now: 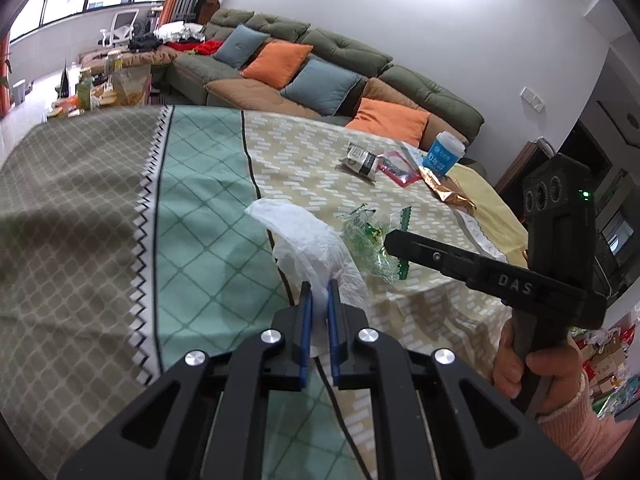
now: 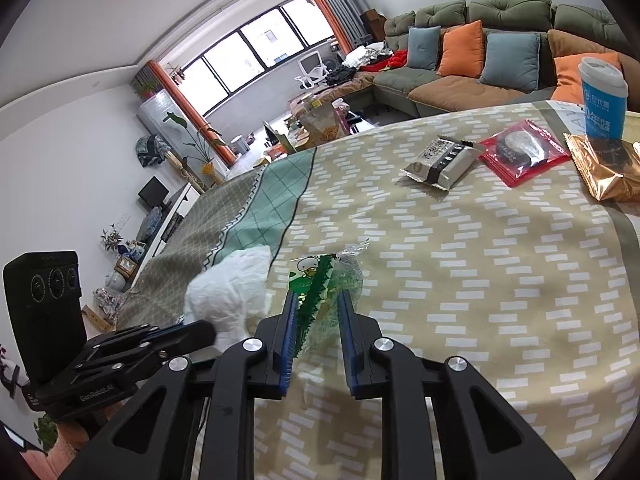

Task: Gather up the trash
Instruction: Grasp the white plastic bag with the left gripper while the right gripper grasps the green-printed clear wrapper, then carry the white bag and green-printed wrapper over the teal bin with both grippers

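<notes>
The white tissue (image 1: pixel 316 248) lies at center frame, pinched tight in the left gripper (image 1: pixel 319 304); its lower end is hidden between the pads. The right gripper (image 2: pixel 318 312), half closed, clasps the green wrapper (image 2: pixel 324 288). The tablecloth (image 2: pixel 500 280) to the right is free.

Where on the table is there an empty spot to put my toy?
The gray-green cloth left of the tissue is bare. So is the tan stretch between the green wrapper and the snack packets. It's crowded near the cup.
</notes>
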A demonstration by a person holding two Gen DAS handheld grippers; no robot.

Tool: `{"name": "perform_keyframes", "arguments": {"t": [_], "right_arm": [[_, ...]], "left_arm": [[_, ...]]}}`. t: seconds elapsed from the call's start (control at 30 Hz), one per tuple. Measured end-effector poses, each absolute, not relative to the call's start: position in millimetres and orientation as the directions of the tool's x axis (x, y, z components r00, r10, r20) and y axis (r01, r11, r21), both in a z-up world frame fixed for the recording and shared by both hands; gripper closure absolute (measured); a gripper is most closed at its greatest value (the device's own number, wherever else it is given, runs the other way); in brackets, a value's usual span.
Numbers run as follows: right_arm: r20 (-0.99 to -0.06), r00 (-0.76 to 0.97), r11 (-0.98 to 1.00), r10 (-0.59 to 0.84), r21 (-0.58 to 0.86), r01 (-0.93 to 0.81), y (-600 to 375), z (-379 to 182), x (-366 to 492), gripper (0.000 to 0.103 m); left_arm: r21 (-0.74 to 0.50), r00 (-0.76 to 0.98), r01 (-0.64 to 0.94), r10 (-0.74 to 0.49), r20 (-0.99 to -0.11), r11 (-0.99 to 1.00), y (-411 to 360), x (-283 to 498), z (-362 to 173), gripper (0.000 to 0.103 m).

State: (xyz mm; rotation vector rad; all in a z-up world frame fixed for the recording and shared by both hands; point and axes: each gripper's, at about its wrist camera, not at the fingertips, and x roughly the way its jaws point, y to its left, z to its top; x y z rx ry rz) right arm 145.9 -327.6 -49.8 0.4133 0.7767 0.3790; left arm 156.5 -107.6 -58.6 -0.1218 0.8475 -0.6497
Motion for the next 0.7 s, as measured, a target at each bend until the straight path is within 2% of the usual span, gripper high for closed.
{"name": "perform_keyframes", "arguments": {"t": [0.37, 0.7], "right_arm": [[-0.519, 0.651, 0.811, 0.554, 0.514, -0.280, -304.6, -29.4, 122.5, 0.083], [-0.481, 0.572, 0.741, 0.664, 0.521, -0.423, -245.6, -18.1, 106.9, 0.083]], "left_arm": [[-0.316, 0.562, 0.454, -0.543, -0.623, 0.833, -60.5, 119.1, -39.7, 0.094], [-0.278, 0.640, 0.358, -0.451, -0.622, 0.891, 5.0, 76.4, -36.5, 0.094]]}}
